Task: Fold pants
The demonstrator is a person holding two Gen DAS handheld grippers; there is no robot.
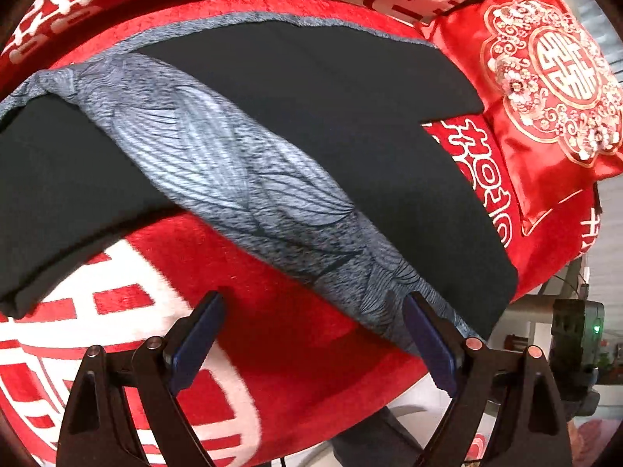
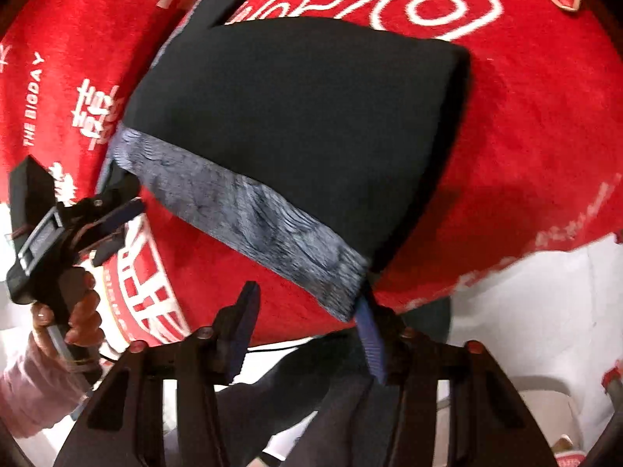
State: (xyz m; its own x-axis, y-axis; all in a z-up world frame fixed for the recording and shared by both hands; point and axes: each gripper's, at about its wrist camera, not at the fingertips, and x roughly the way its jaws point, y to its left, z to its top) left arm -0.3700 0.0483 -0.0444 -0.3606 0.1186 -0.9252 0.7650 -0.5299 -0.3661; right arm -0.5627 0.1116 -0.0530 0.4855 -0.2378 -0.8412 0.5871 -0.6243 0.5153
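Black pants (image 1: pixel 311 97) (image 2: pixel 292 116), folded and lying flat on a red bedspread (image 1: pixel 292 358) (image 2: pixel 525 155) printed with white characters. Crossed by a grey band (image 1: pixel 218 155) (image 2: pixel 253 214) with a fine leaf-like pattern, running slantwise over the dark cloth in the left wrist view and forming the near edge of the folded bundle in the right wrist view. Beyond the pants on the right of the left wrist view, a red satin cushion (image 1: pixel 545 97) with gold and white embroidery, resting on the same bedspread. Left gripper (image 1: pixel 315 303) (image 2: pixel 132 194) tilted down over the near end of the grey band, jaws standing wide apart with only bedspread between them; right-hand finger of the pair just at the band's lower edge, contact hard to judge. Seen from the right wrist view, held by a hand (image 2: pixel 78 311) in a pale pink sleeve (image 2: pixel 31 389), close beside the left end of the band. Right gripper (image 2: pixel 305 292) pointed down at the band's opposite corner, jaws parted and not pressing on anything; the corner of band and black cloth meeting the tip of its right-hand finger, the other finger clear of the fabric, over red bedspread. White floor or sheet visible past the bedspread's edge; too blurred to tell which.
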